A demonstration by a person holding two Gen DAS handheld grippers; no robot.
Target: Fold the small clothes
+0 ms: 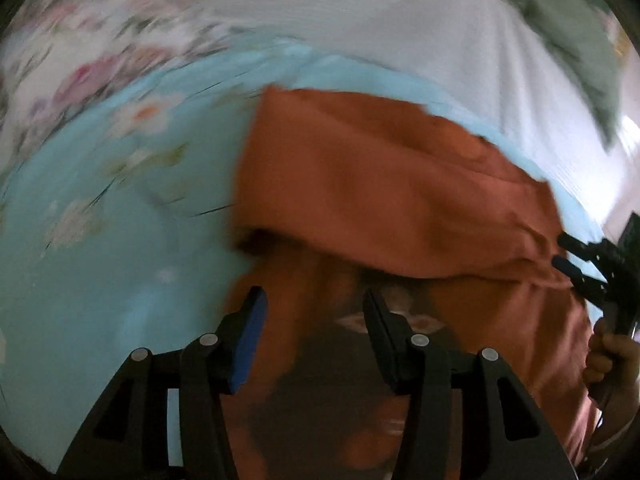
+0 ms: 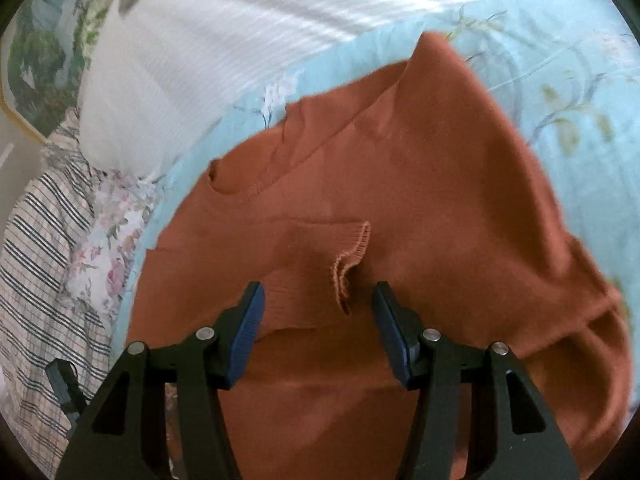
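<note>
A rust-orange knit top [image 1: 384,192] lies partly folded on a light blue floral sheet [image 1: 100,240]. It fills the right wrist view [image 2: 420,200], with a ribbed cuff [image 2: 352,260] curled up just ahead of the fingers. My left gripper [image 1: 314,320] is open above the top's near edge, where a dark print shows. My right gripper [image 2: 318,316] is open and empty over the top. The right gripper also shows in the left wrist view [image 1: 576,256] at the top's right edge, held by a hand.
A white ribbed cover [image 2: 208,56] lies beyond the top. A pink floral cloth [image 1: 92,40] and a striped plaid cloth [image 2: 36,264] lie at the sheet's edge. A green patterned fabric [image 1: 568,28] is at the far corner.
</note>
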